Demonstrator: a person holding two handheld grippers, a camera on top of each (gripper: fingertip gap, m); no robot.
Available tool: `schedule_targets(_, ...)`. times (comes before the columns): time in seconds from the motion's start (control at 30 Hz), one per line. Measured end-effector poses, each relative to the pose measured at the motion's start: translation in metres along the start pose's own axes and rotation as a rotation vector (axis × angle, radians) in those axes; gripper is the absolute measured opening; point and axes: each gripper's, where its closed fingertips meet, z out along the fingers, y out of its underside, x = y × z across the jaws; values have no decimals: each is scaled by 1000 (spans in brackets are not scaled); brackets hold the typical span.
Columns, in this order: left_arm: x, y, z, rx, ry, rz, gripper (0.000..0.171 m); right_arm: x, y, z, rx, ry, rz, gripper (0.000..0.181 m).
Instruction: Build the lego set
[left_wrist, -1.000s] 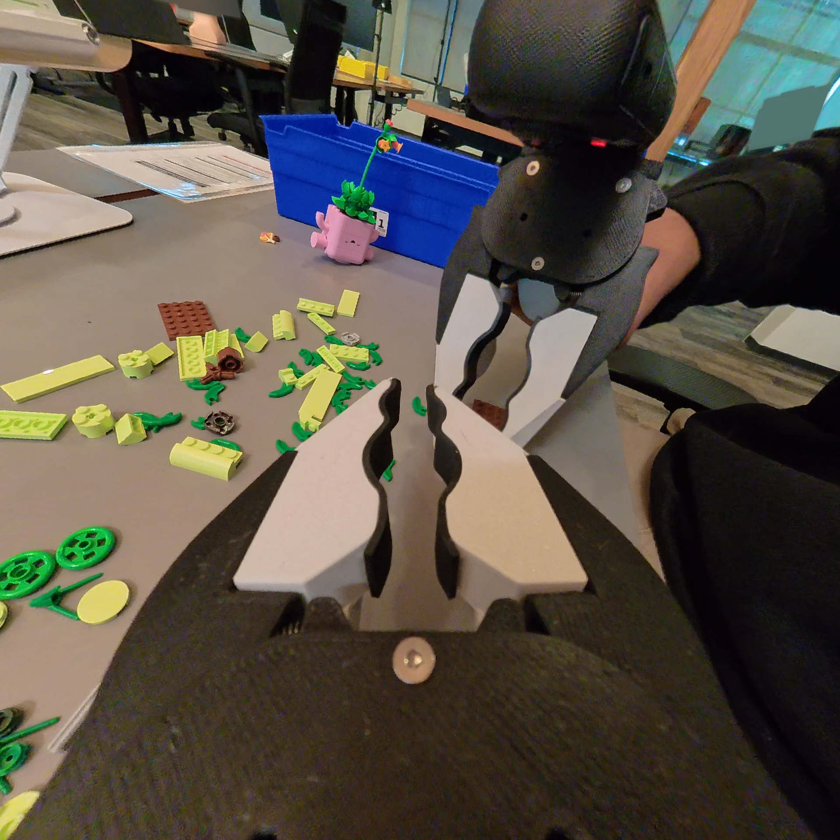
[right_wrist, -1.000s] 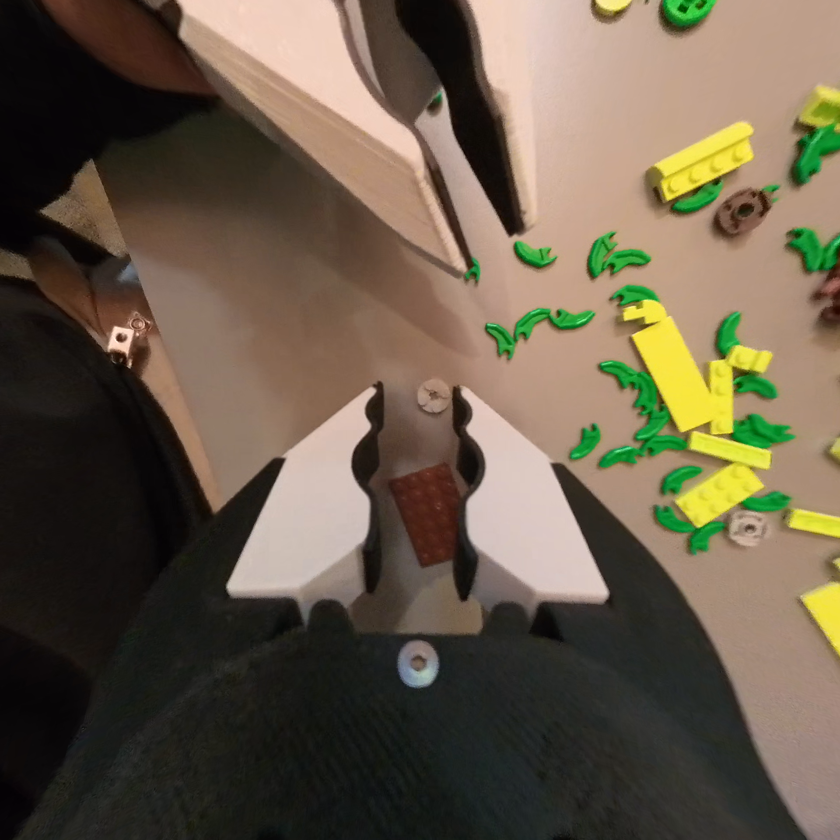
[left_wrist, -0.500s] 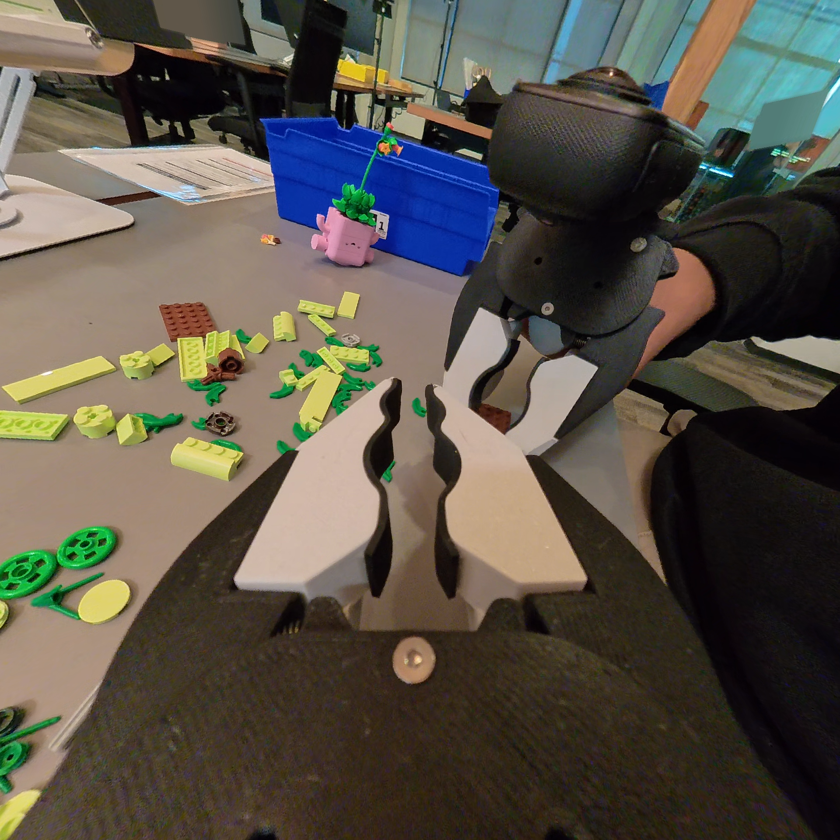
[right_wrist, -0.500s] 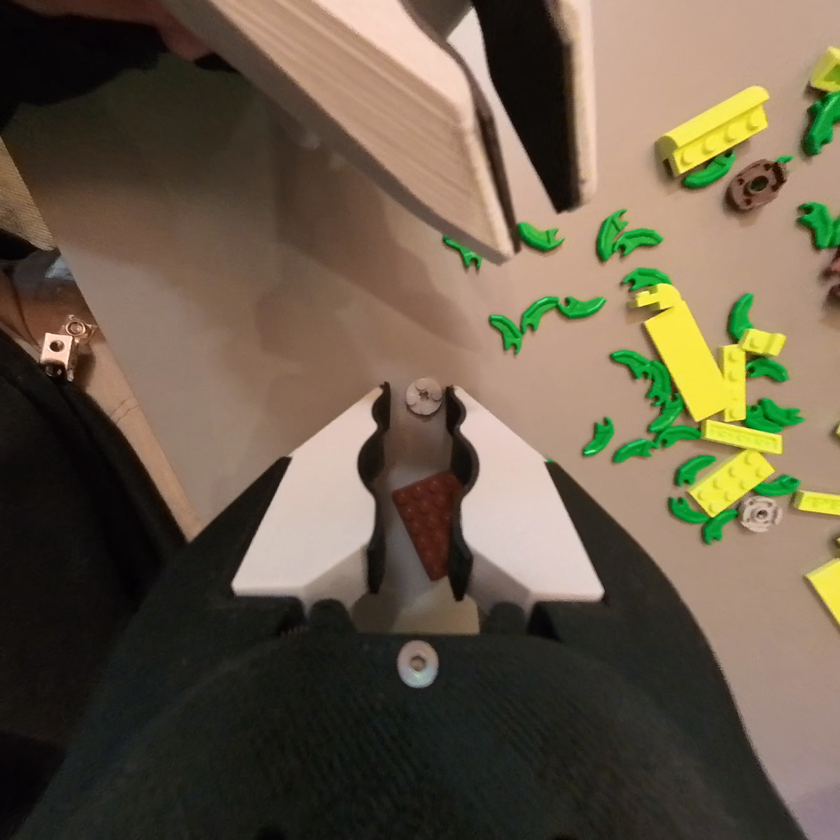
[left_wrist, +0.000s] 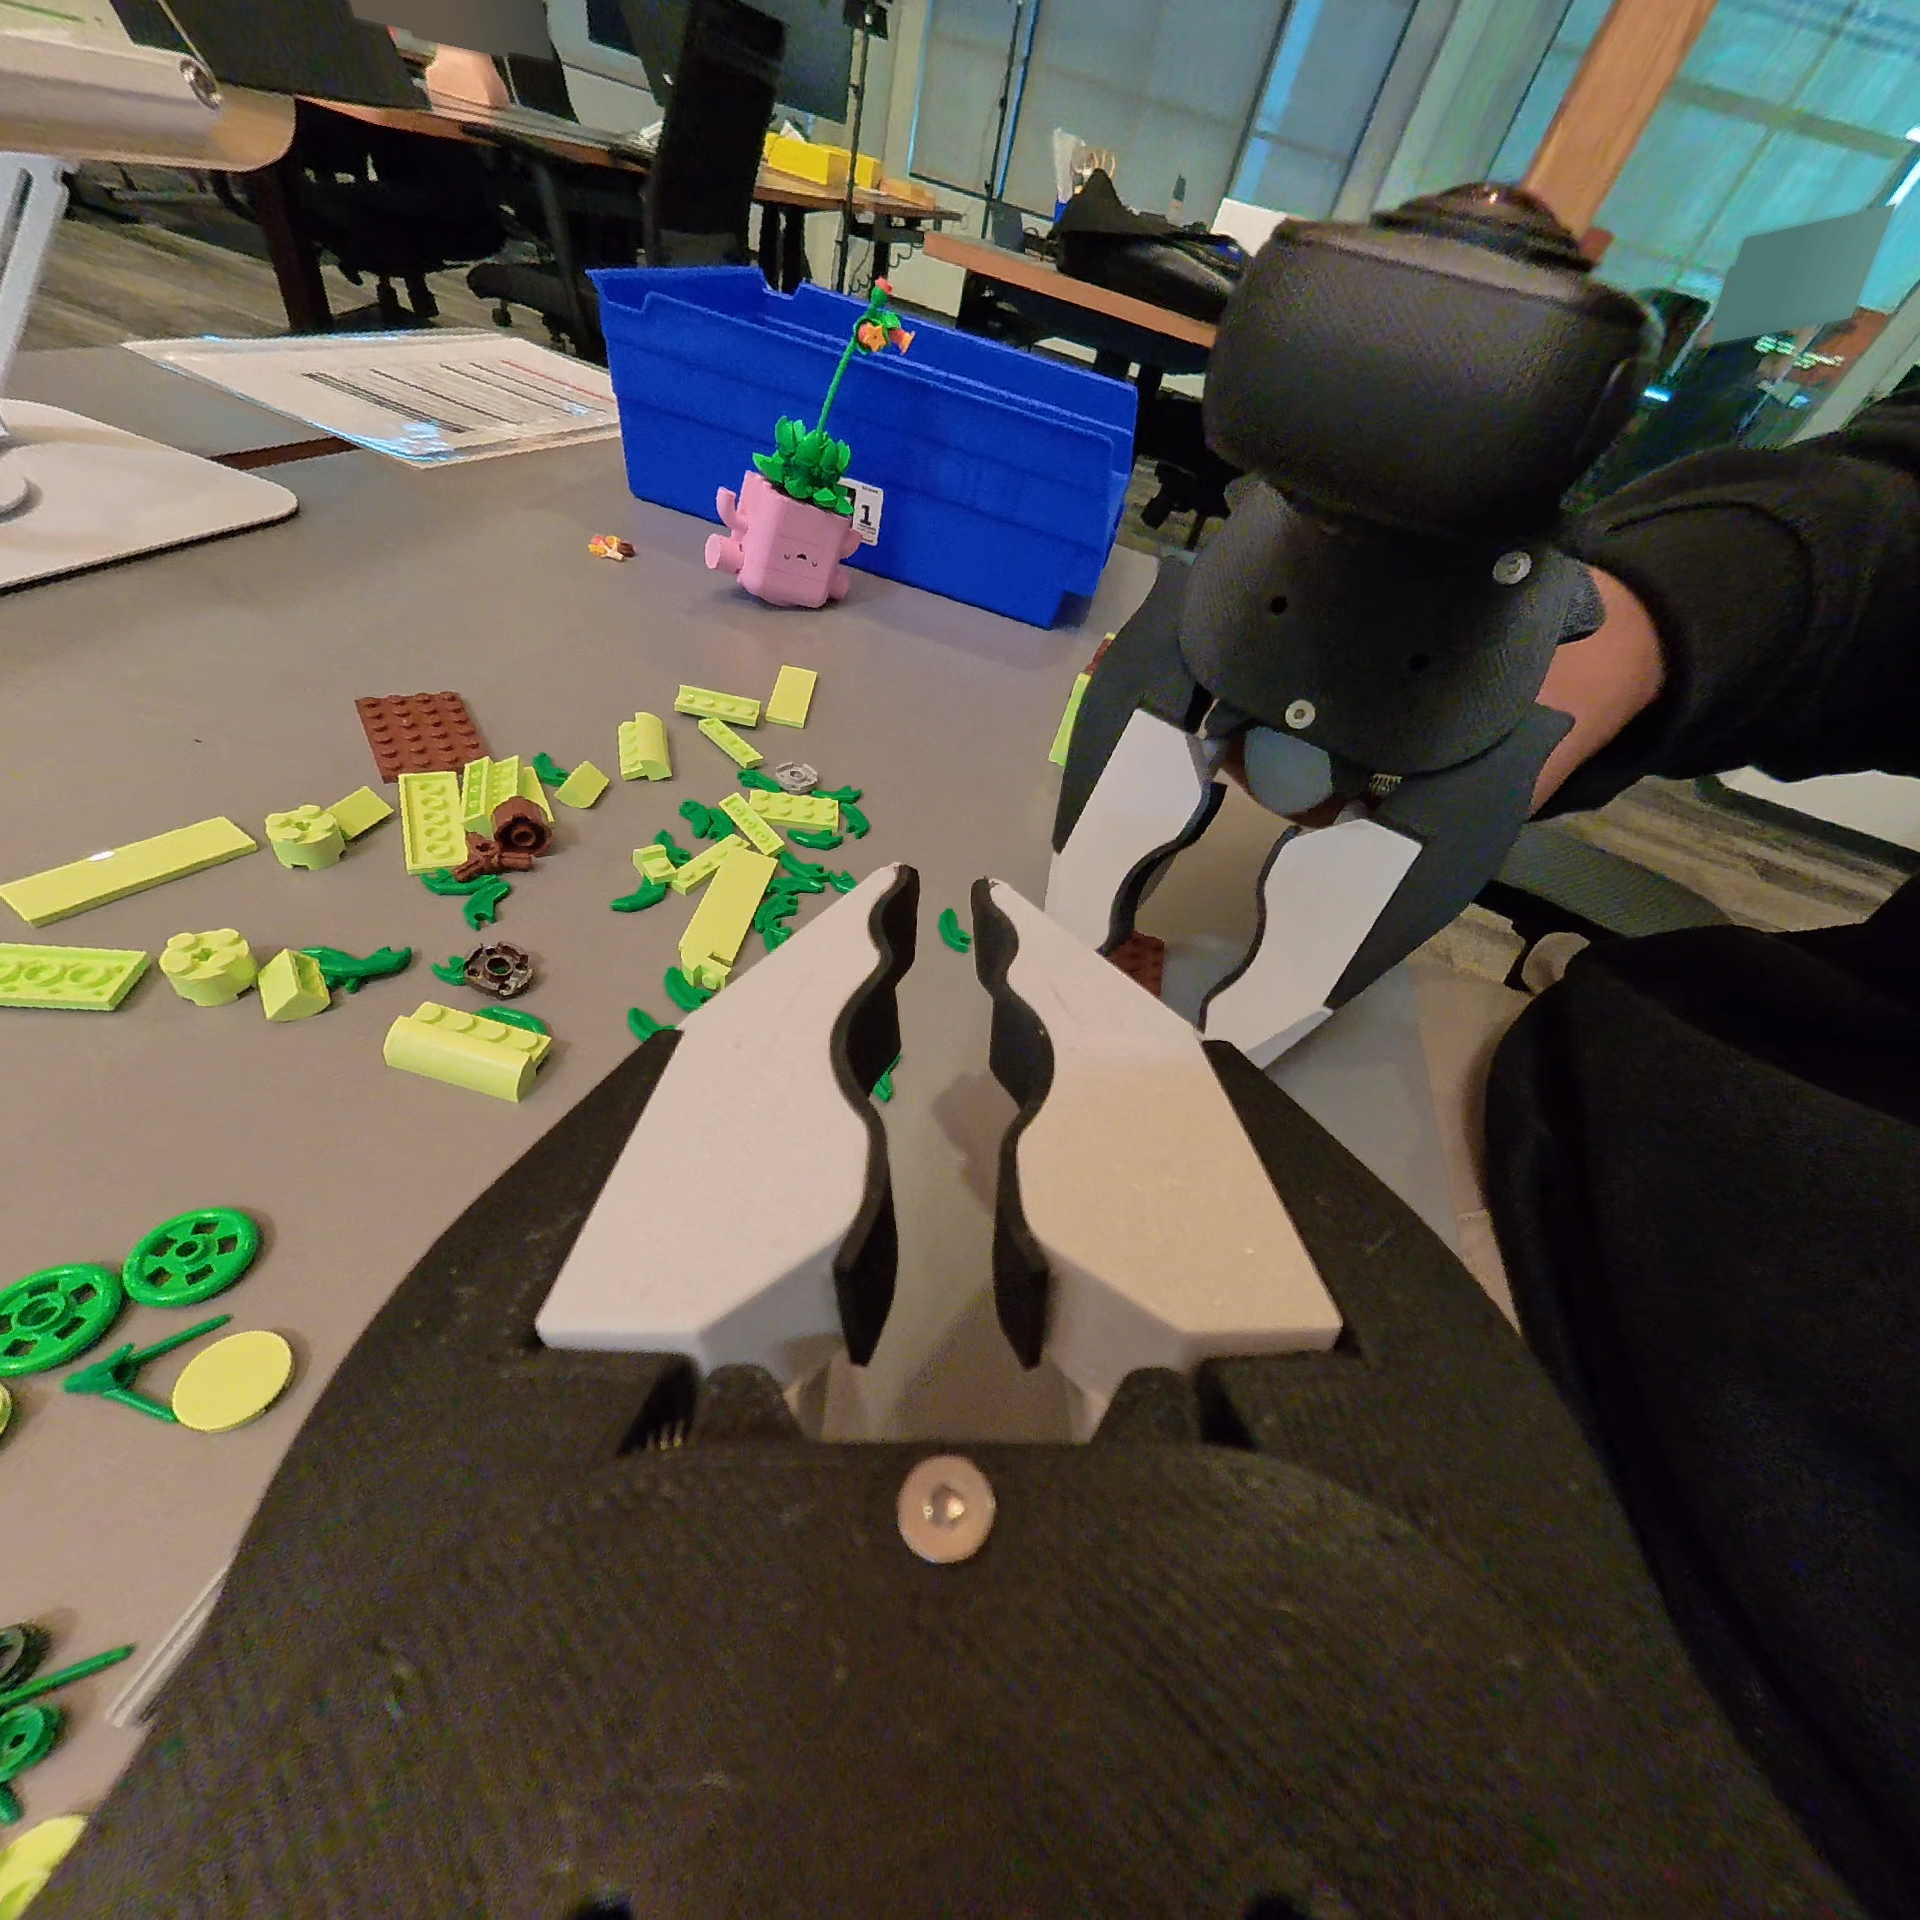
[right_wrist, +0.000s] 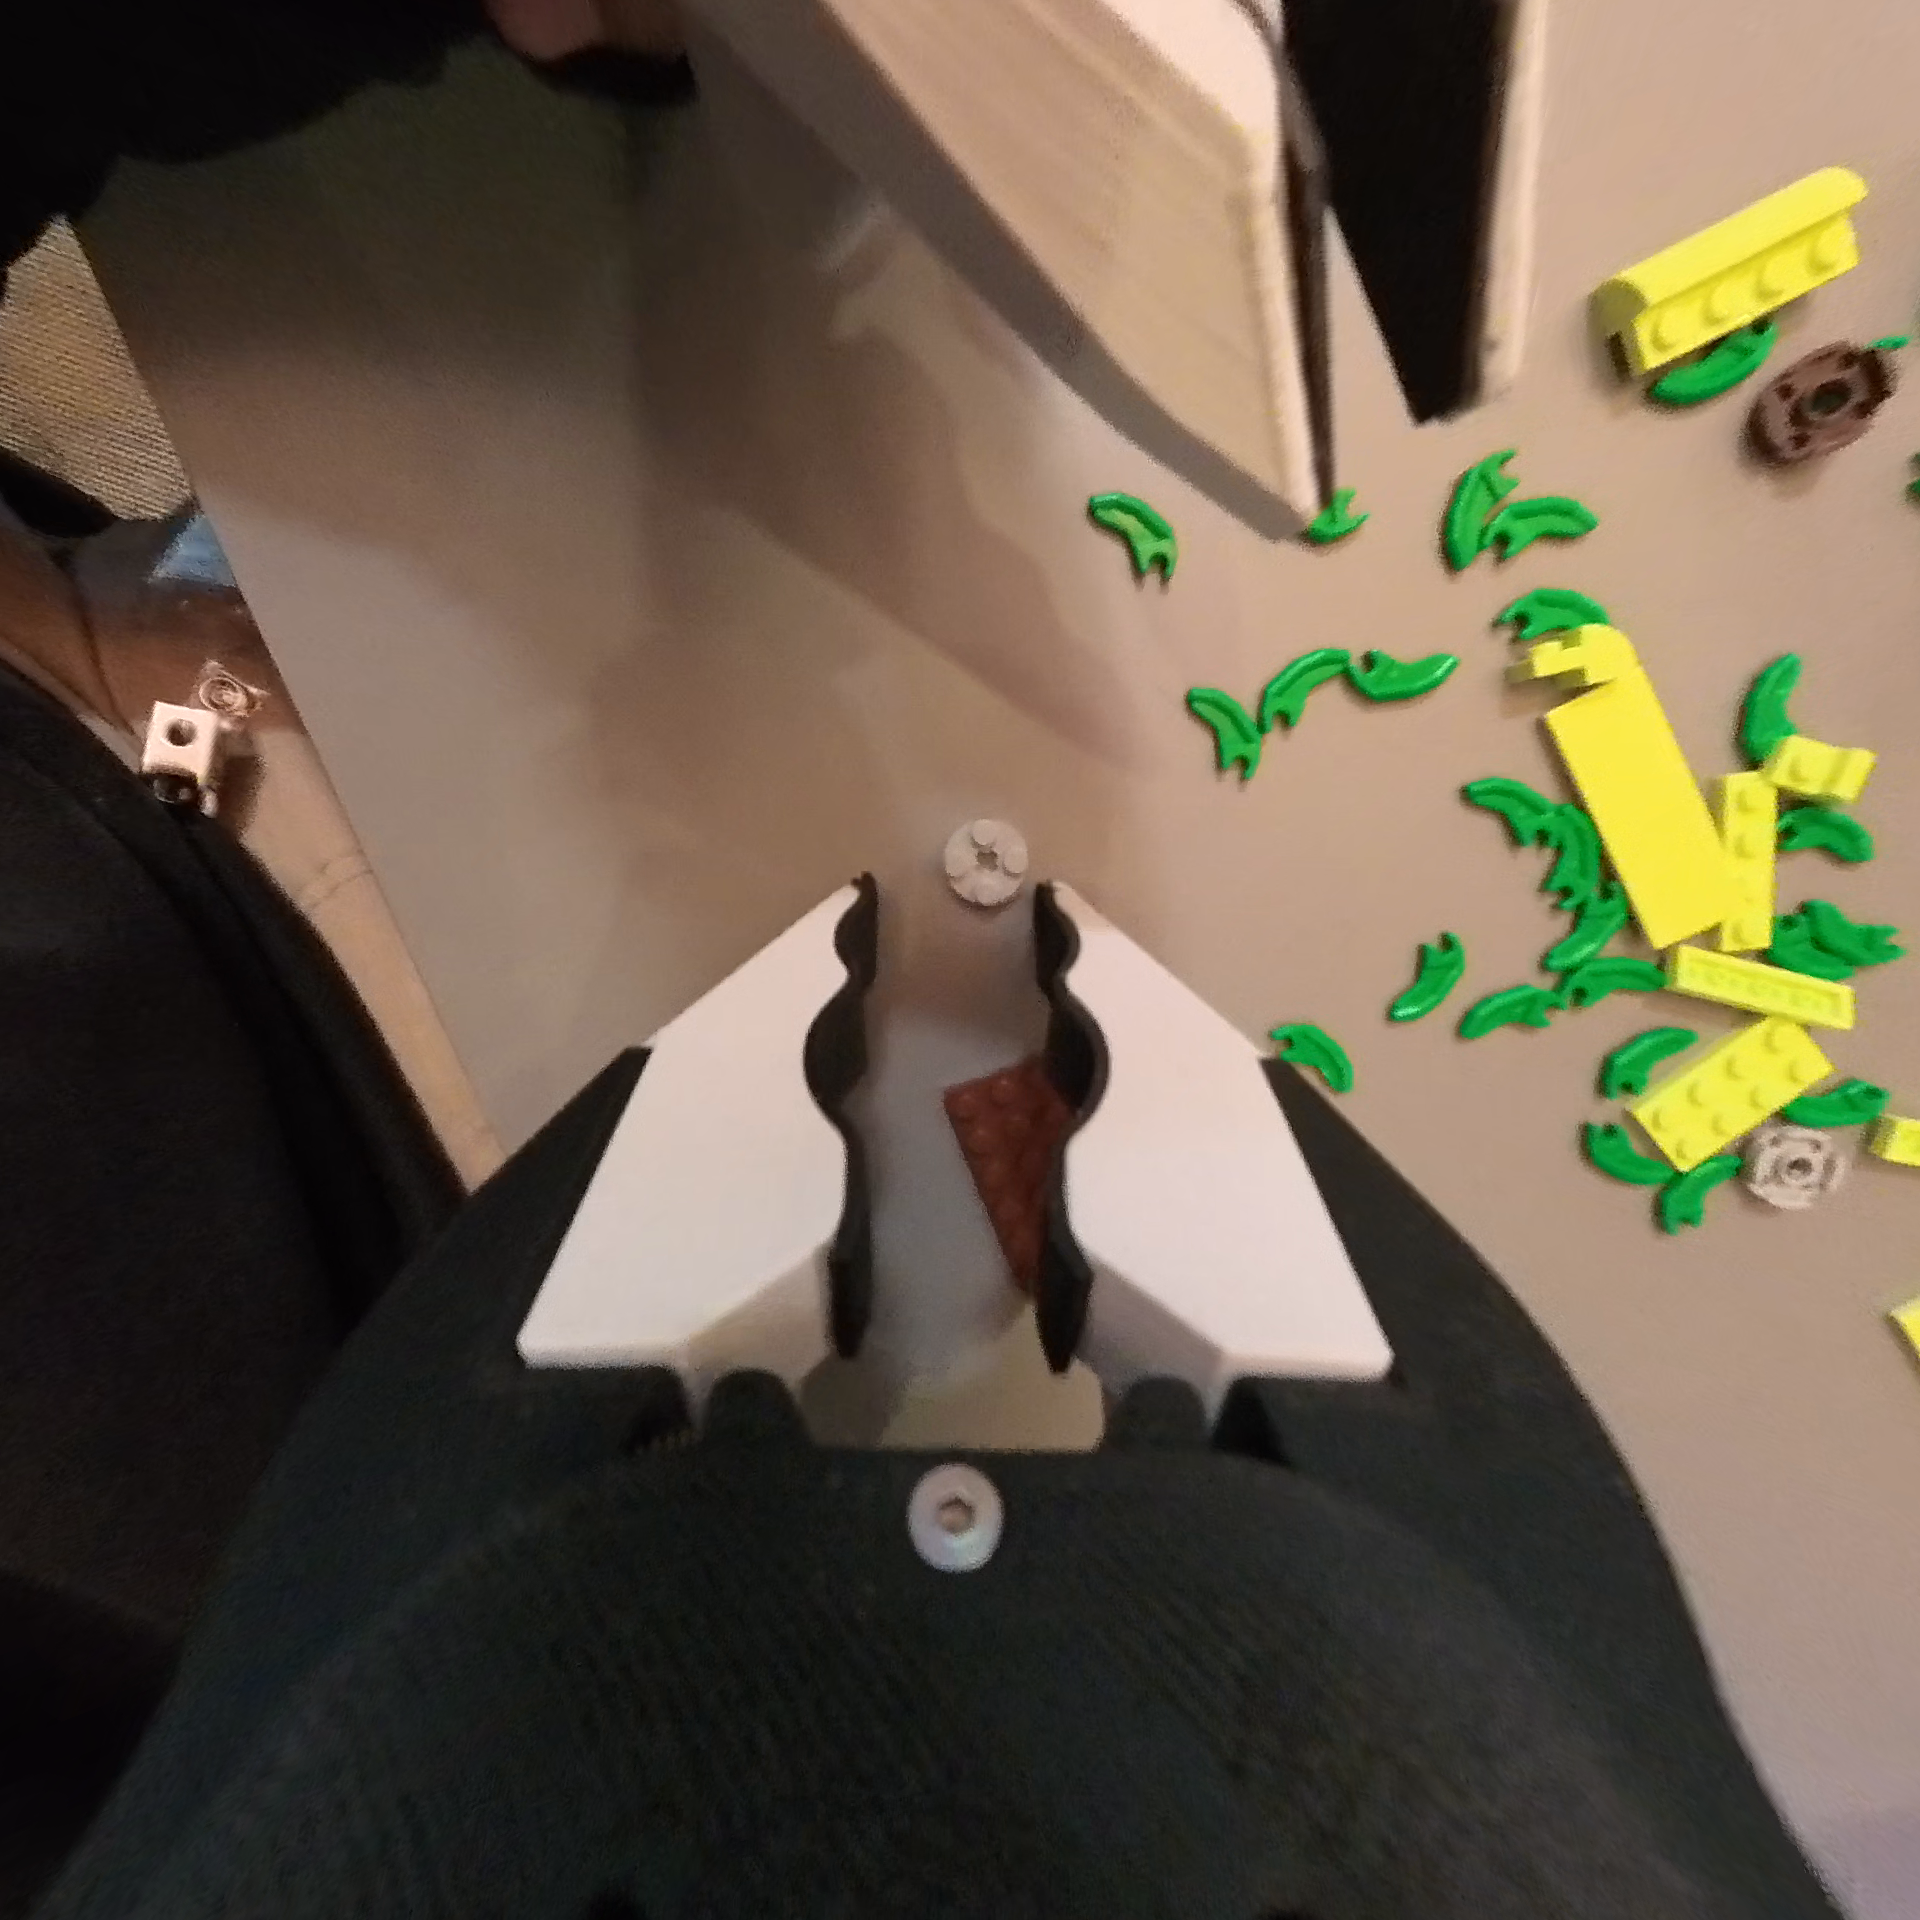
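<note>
A small brown plate (right_wrist: 1013, 1153) lies on the grey table (right_wrist: 520, 623) under my right gripper (right_wrist: 951, 894), whose jaws are open, with the plate partly under the right finger. It also shows in the left wrist view (left_wrist: 1140, 958) below the right gripper (left_wrist: 1164, 987), which points down at the table. A small grey round plate (right_wrist: 984, 854) lies just beyond the right fingertips. My left gripper (left_wrist: 943, 894) is narrowly open and empty, hovering left of the right one above green leaf pieces (left_wrist: 774, 904).
Lime bricks (left_wrist: 468, 1049), a larger brown plate (left_wrist: 421, 732) and green wheels (left_wrist: 187, 1252) are scattered to the left. A pink pot model (left_wrist: 784, 551) stands before a blue bin (left_wrist: 935, 468) at the back. The table's edge (left_wrist: 1439, 1091) and the person's black clothing are at right. About 10 cm separates my left fingertips from my right.
The right gripper has shifted, so the brown plate now lies under its right finger instead of centred. In the left view it has sunk and tilted to the right. The left gripper's jaws are unchanged.
</note>
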Motion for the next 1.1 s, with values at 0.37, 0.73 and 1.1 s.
schedule_targets(0.37,0,0,0,0,0,2,7,-12,-11,5,22,-29,-101,29)
schedule_targets(0.73,0,0,0,0,-1,1,7,-6,-11,5,6,-4,-11,21)
schedule_targets(1.1,0,0,0,2,0,2,7,-29,8,-1,0,-80,-395,13)
